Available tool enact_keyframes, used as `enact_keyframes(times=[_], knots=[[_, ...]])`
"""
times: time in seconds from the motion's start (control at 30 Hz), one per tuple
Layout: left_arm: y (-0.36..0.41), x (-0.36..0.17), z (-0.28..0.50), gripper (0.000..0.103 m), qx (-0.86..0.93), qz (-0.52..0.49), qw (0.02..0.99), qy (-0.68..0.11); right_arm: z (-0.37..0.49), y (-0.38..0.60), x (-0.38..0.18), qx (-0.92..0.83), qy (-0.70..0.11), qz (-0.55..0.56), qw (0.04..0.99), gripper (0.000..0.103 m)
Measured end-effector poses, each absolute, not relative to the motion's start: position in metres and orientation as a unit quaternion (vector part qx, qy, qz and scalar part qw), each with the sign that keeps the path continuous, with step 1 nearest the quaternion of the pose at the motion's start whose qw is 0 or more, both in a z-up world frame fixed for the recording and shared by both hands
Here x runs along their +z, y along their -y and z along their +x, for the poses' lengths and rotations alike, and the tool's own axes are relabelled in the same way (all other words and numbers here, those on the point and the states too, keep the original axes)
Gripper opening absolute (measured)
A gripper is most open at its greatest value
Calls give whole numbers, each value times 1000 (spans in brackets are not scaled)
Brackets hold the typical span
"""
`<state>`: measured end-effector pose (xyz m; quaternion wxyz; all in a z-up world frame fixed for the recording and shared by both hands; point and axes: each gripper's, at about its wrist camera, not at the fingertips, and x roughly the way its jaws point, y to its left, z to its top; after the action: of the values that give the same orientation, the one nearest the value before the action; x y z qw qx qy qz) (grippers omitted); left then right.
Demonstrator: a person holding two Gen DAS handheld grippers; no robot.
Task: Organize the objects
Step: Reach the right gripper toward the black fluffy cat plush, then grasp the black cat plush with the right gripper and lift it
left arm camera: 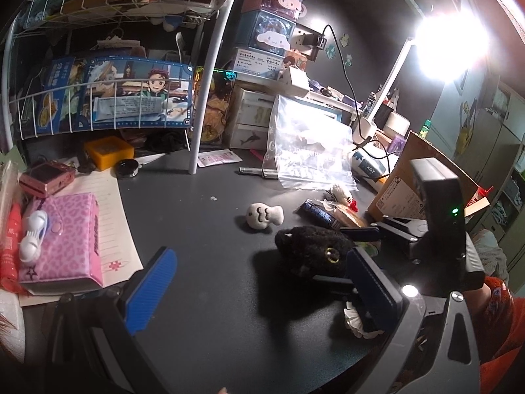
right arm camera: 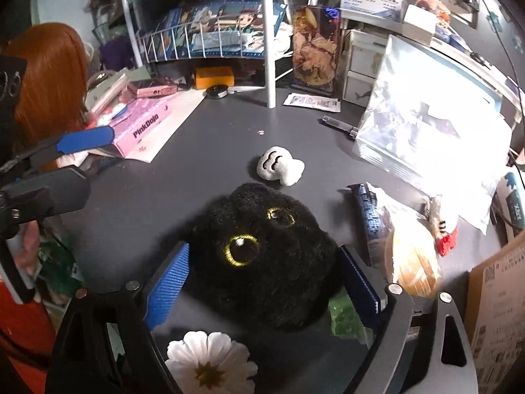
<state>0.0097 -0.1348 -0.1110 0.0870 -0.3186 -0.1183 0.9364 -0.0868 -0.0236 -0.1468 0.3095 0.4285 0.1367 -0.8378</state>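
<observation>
Your right tongs (right arm camera: 262, 282) stand released around the fluffy black cat-head plush (right arm camera: 262, 256) resting on the dark surface (right arm camera: 213, 138), your left tongs (left arm camera: 262, 282) spread empty nearby, so next likely clench and lift.

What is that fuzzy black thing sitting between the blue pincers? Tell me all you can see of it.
It is a black plush cat head, rounded and fuzzy like felted wool, with two dark glossy eyes ringed in yellow and a small ear tip. It rests on the dark grey desk, face up toward the camera. The right gripper straddles it with blue ribbed pads on either side, jaws wide and not squeezing. A white fabric flower lies just in front of it, something green beside it.
</observation>
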Motion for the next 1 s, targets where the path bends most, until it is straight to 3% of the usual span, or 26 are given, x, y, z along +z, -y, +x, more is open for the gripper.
enact_keyframes(times=[0.17, 0.23, 0.47, 0.8, 0.87, 0.93, 1.0], knots=[[134, -110, 10, 102, 935, -324, 86, 115, -87, 28, -153, -835, -148, 430, 311, 90], [133, -110, 10, 102, 934, -327, 87, 111, -87, 28, -153, -833, -147, 429, 316, 79], [132, -108, 4, 102, 922, -355, 112, 111, -79, 30, -138, -838, -143, 409, 333, 75], [98, -48, -11, 102, 898, -364, 215, 122, -46, 21, -51, -842, -137, 308, 422, 75], [87, -32, -14, 97, 899, -358, 221, 124, -40, 12, -31, -847, -144, 282, 427, 75], [70, -15, -19, 81, 901, -349, 229, 120, -35, 0, -15, -853, -152, 264, 425, 75], [50, 0, -25, 73, 903, -343, 236, 106, -34, -19, 0, -861, -153, 254, 414, 75]])
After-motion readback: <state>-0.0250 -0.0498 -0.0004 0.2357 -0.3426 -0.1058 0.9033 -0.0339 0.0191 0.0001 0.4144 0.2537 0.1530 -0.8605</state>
